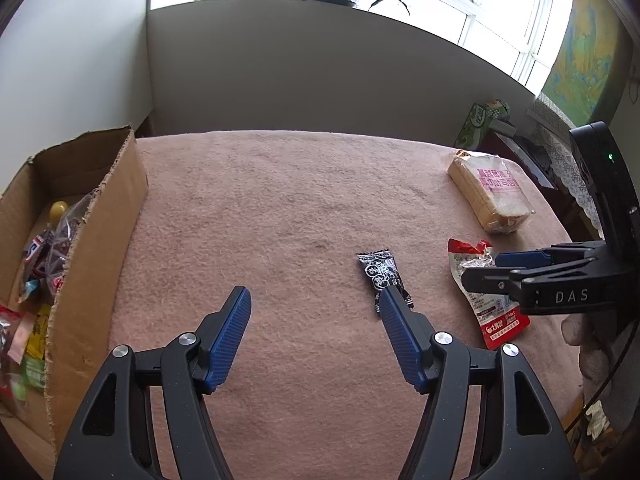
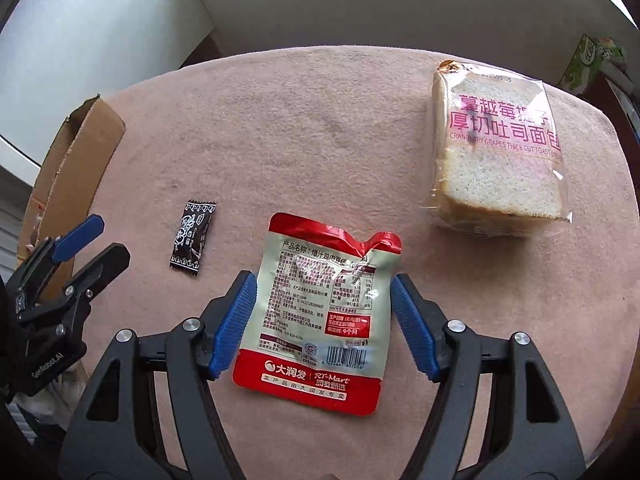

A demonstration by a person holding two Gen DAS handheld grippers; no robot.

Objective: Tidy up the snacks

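A red and white snack pouch (image 2: 320, 312) lies flat on the pink cloth; my right gripper (image 2: 323, 294) is open with one pad on each side of it, just apart from its edges. The pouch also shows in the left wrist view (image 1: 486, 304), under the right gripper (image 1: 486, 270). A small black candy wrapper (image 1: 385, 276) (image 2: 193, 237) lies left of the pouch. My left gripper (image 1: 314, 298) is open and empty, its right finger in front of the candy's near end. A bagged toast loaf (image 1: 490, 192) (image 2: 500, 152) lies at the far right.
An open cardboard box (image 1: 100, 216) (image 2: 72, 160) holding several snacks stands at the table's left edge. The pink cloth (image 1: 288, 208) covers the table. A green carton (image 1: 482, 124) and lace-covered furniture stand beyond the right edge. A wall and window with plants lie behind.
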